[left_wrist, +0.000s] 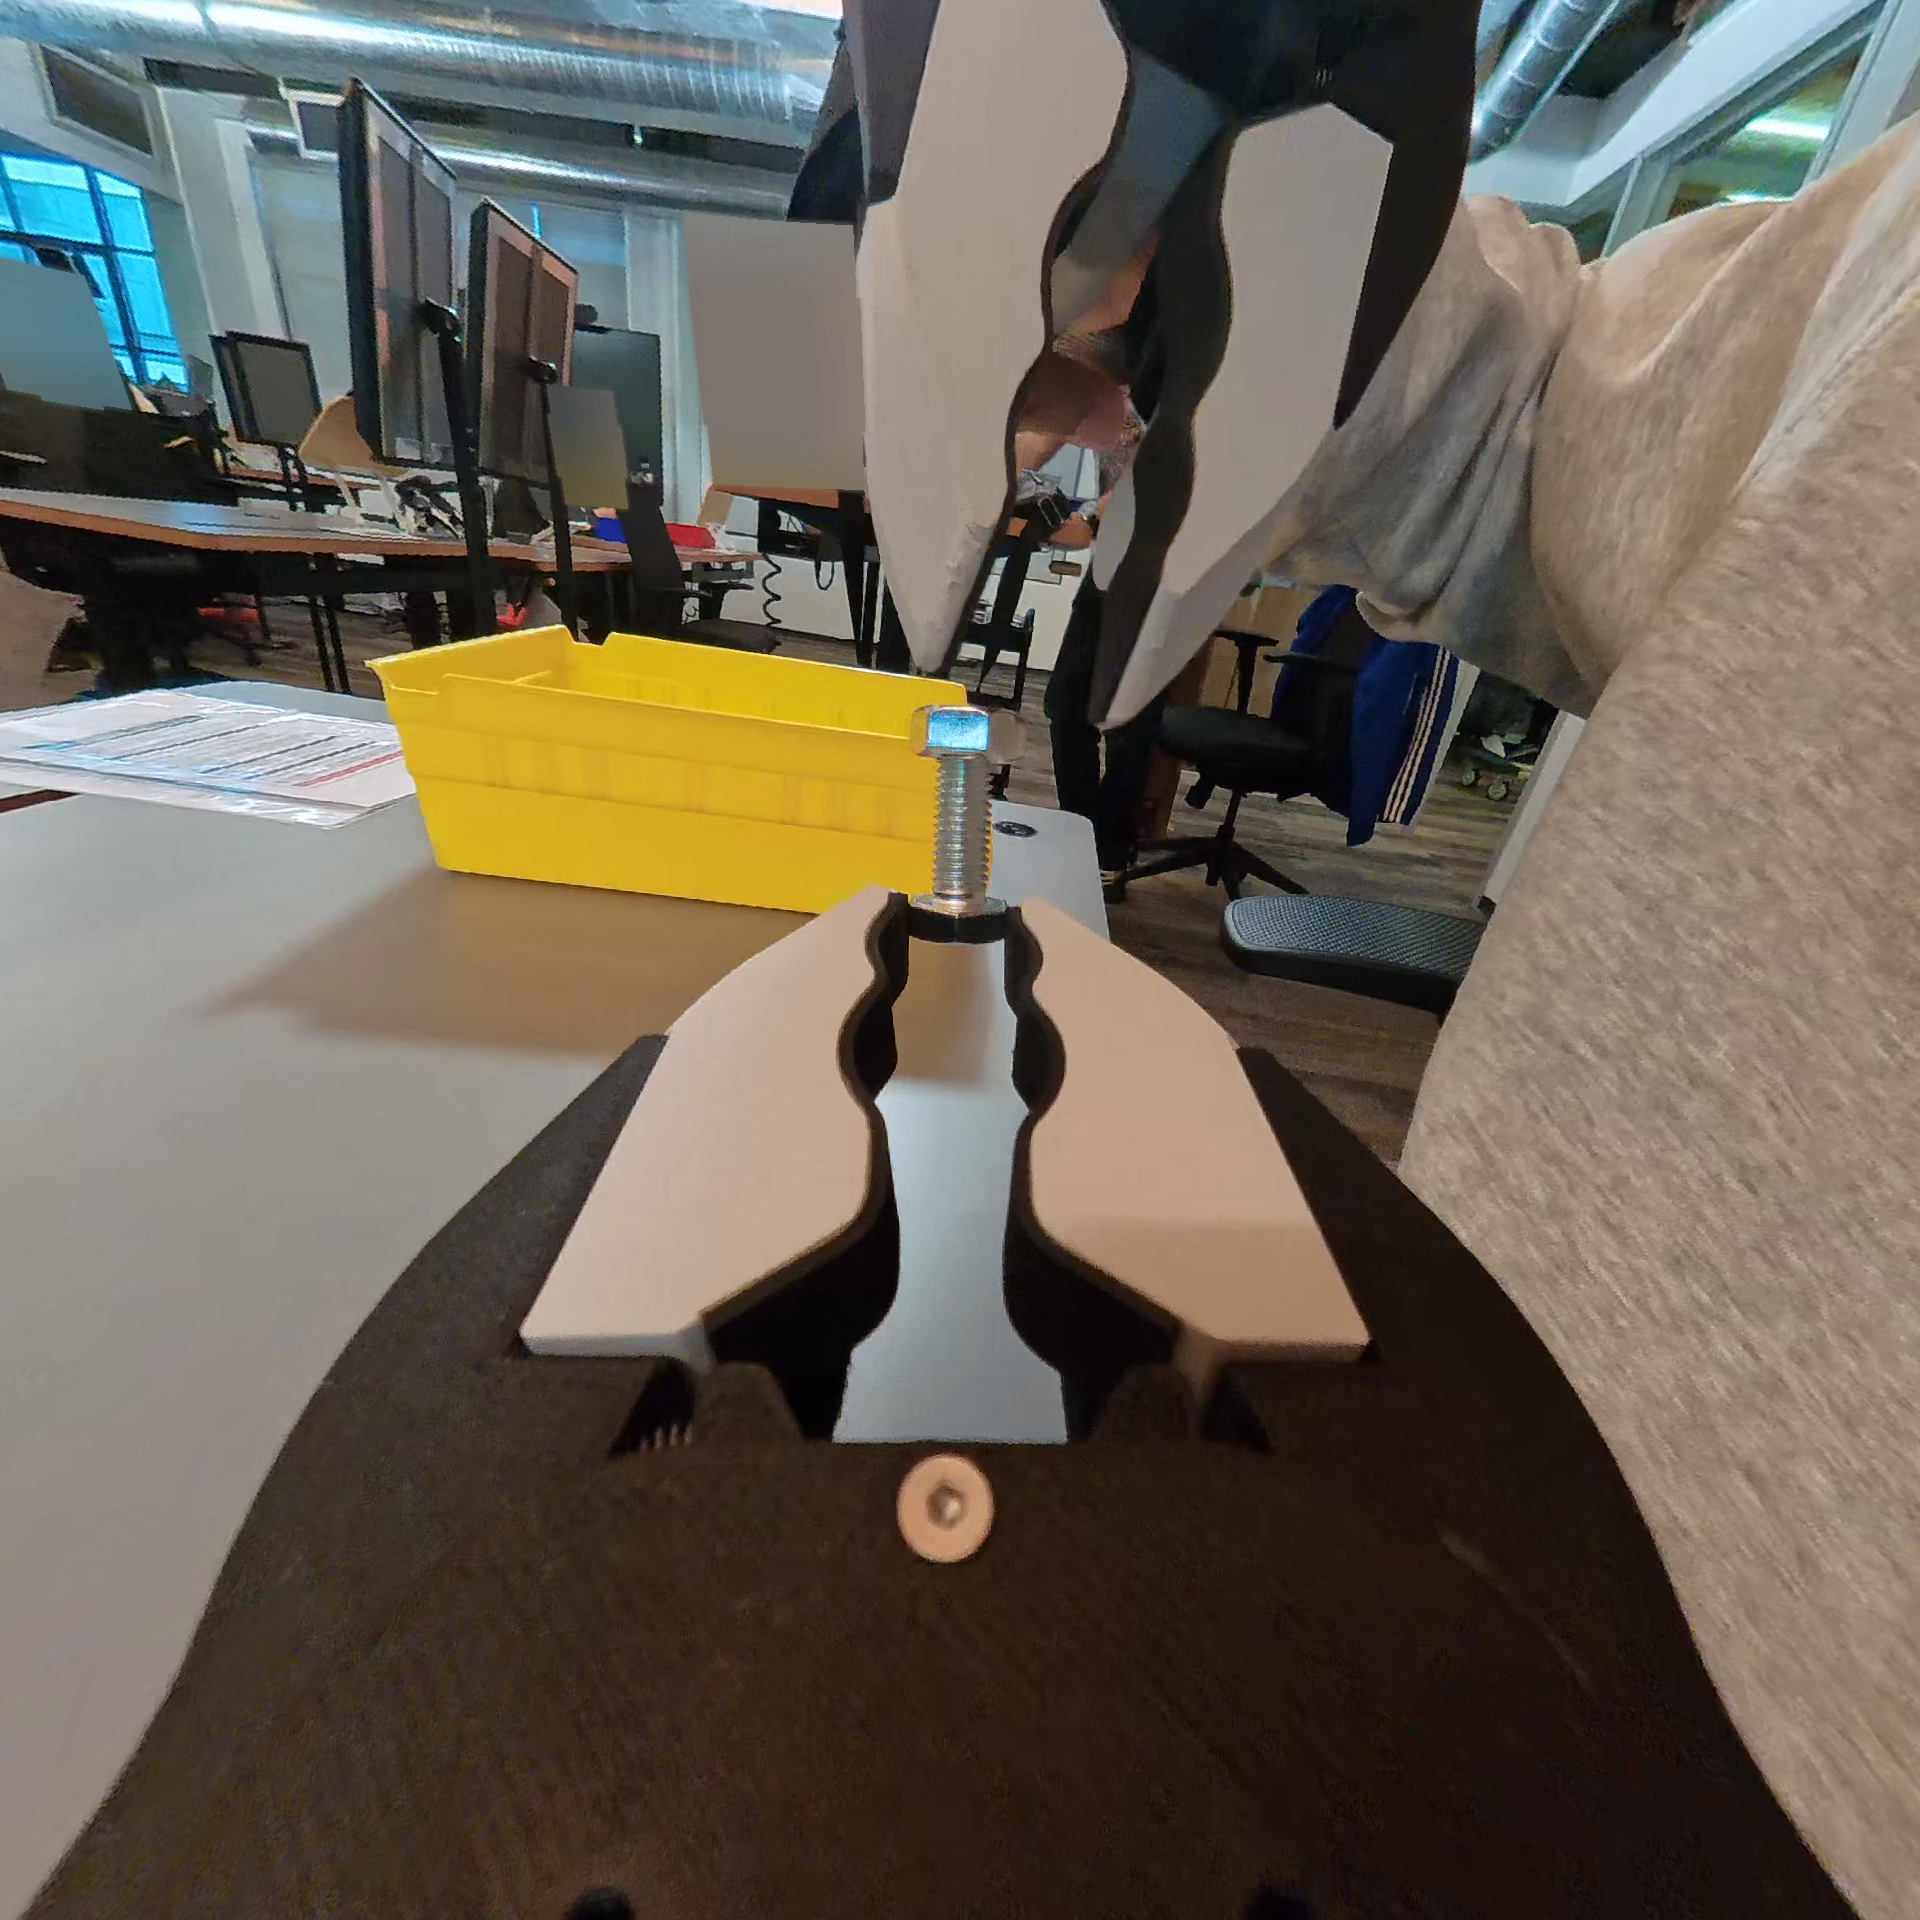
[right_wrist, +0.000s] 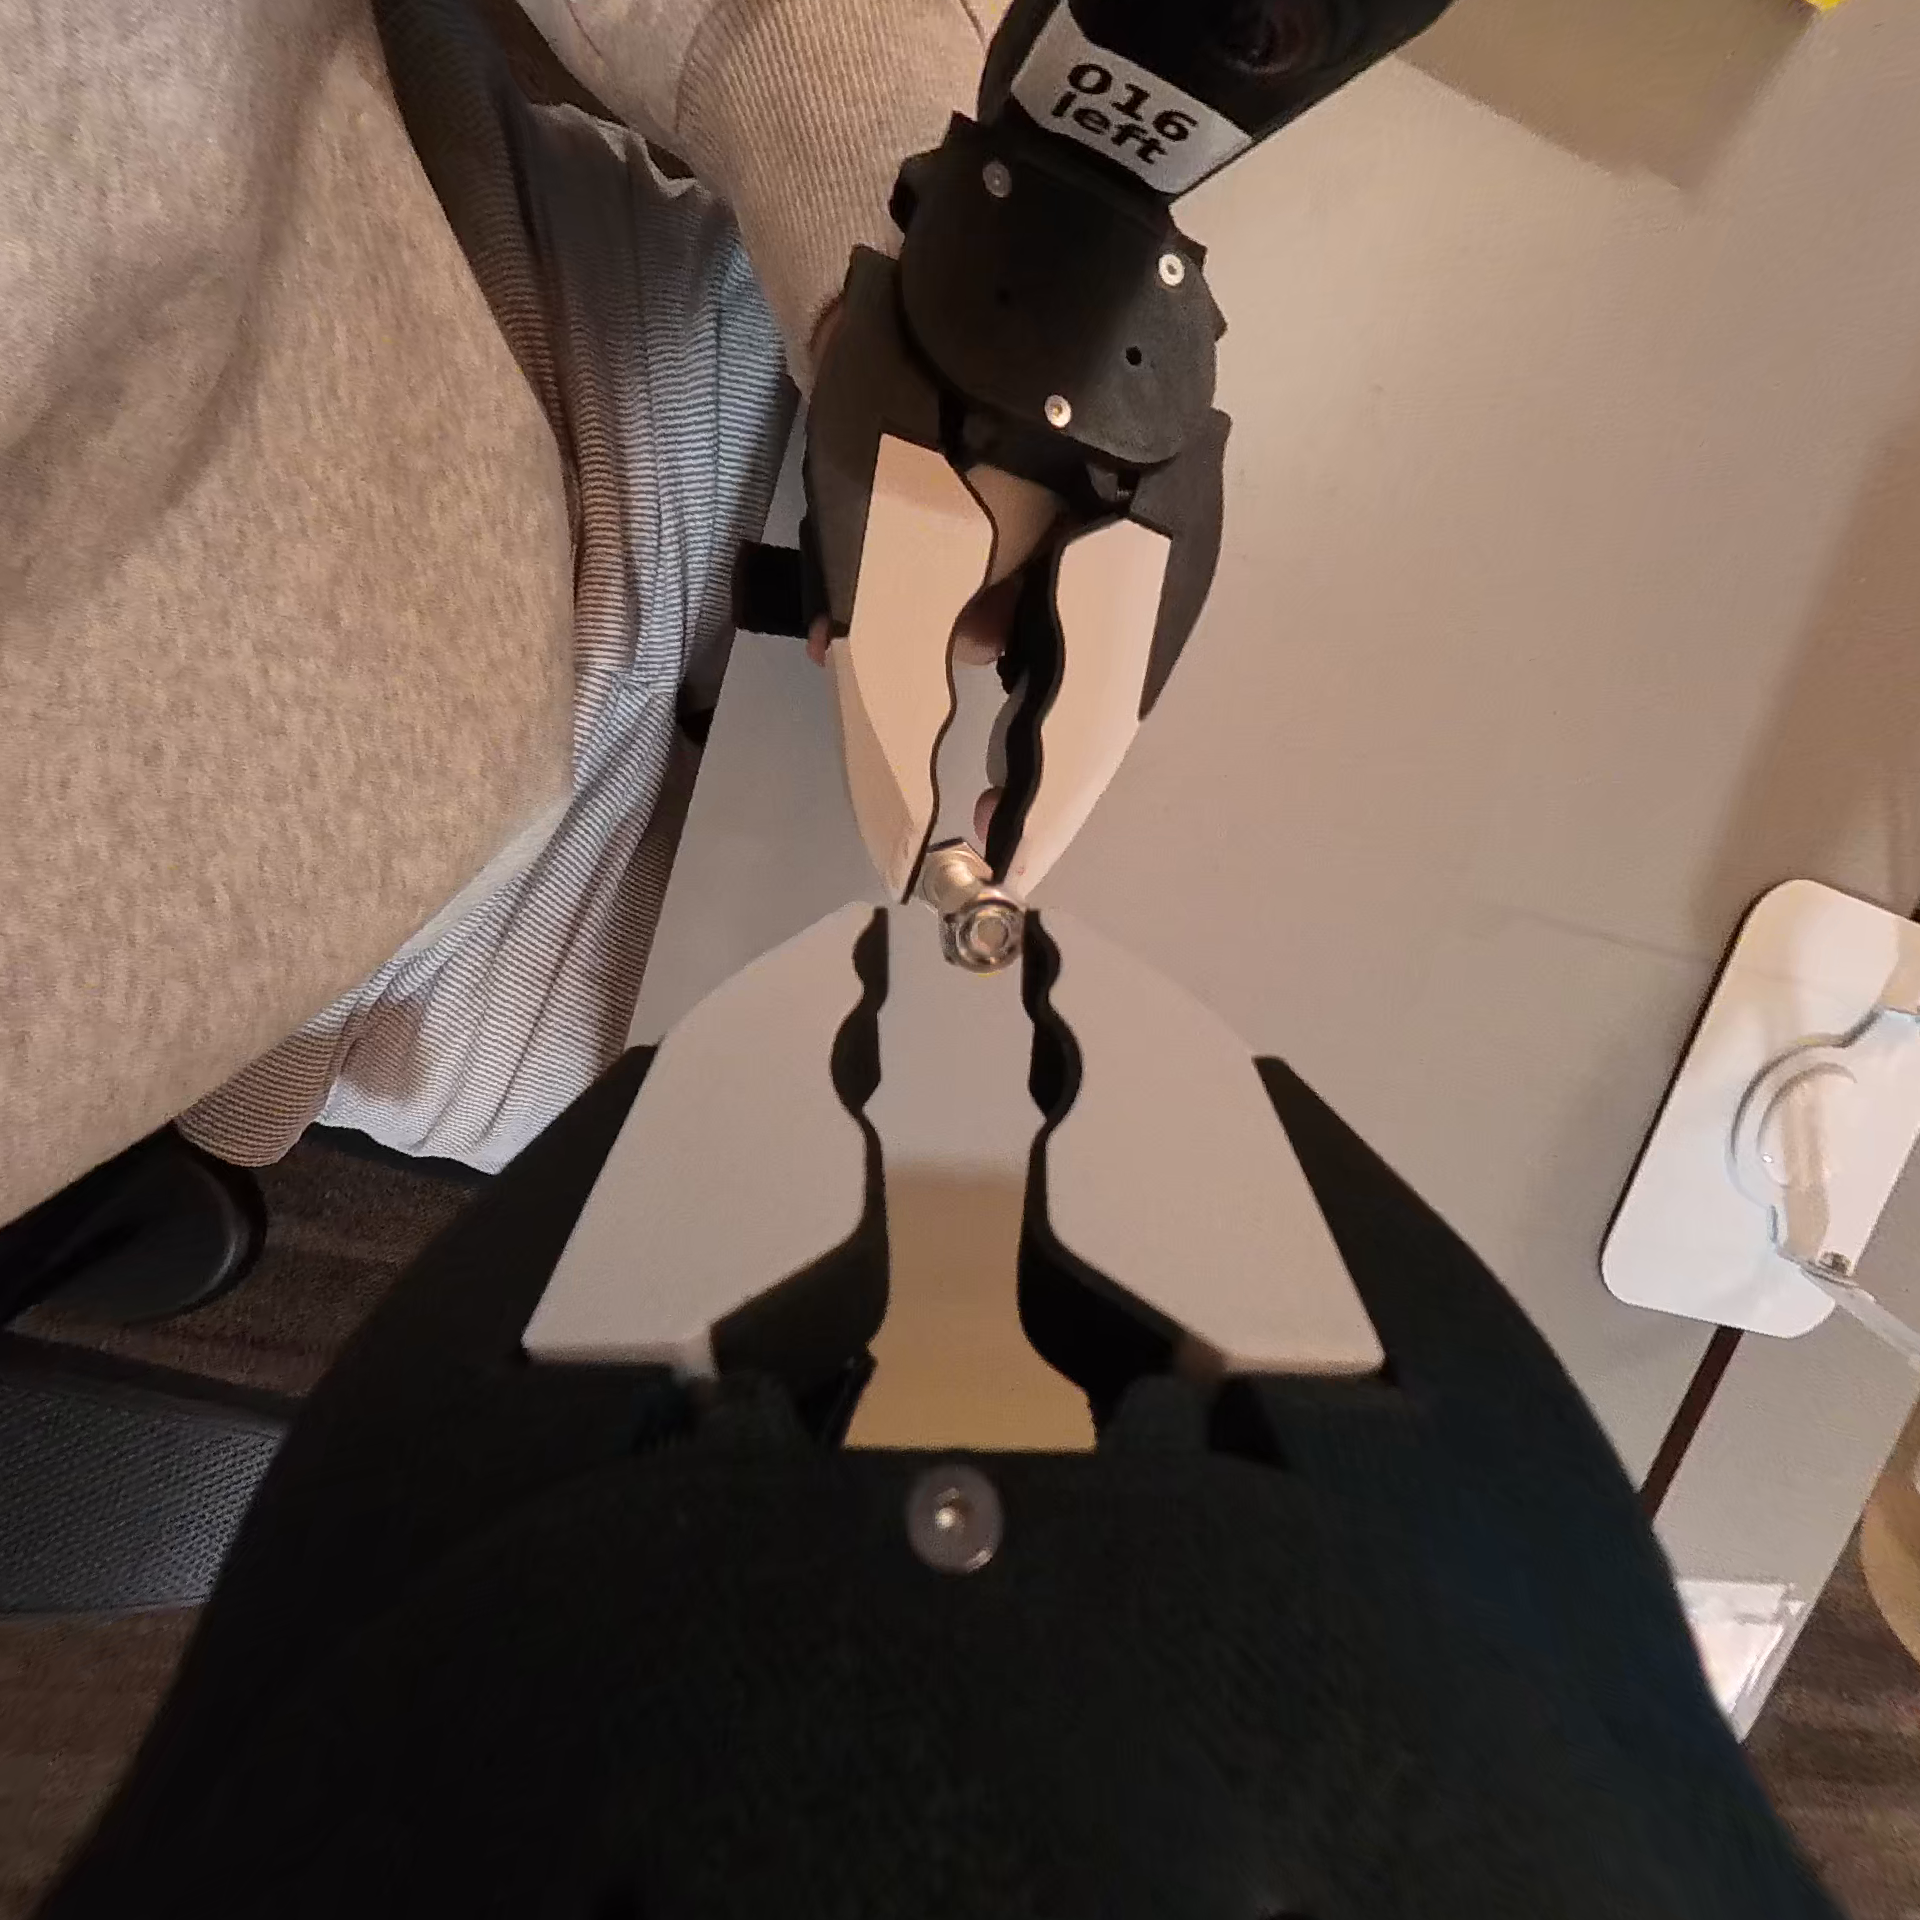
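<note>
A silver hex bolt (left_wrist: 956, 821) stands upright just above the grey table (left_wrist: 260, 1143). My left gripper (left_wrist: 956, 914) is shut on the bolt's lower end, where a nut (right_wrist: 951, 868) sits. My right gripper (left_wrist: 1020, 693) hangs point-down just above the bolt's hex head (left_wrist: 961, 732), its jaws open and not touching it. In the right wrist view I look straight down: the hex head (right_wrist: 982, 935) lies between my right gripper's (right_wrist: 958, 914) spread tips, nearer the right one. The left gripper (right_wrist: 966, 878) reaches in from the top.
A yellow plastic bin (left_wrist: 665, 769) stands on the table behind the bolt, with papers (left_wrist: 208, 748) to its left. A white plate with a clear fitting (right_wrist: 1714, 1143) lies at the table's right. A person's grey sleeve (left_wrist: 1662, 935) fills the right side. The table edge (right_wrist: 707, 727) runs close by. Some 4 cm of space lies between my two pairs of fingers.
</note>
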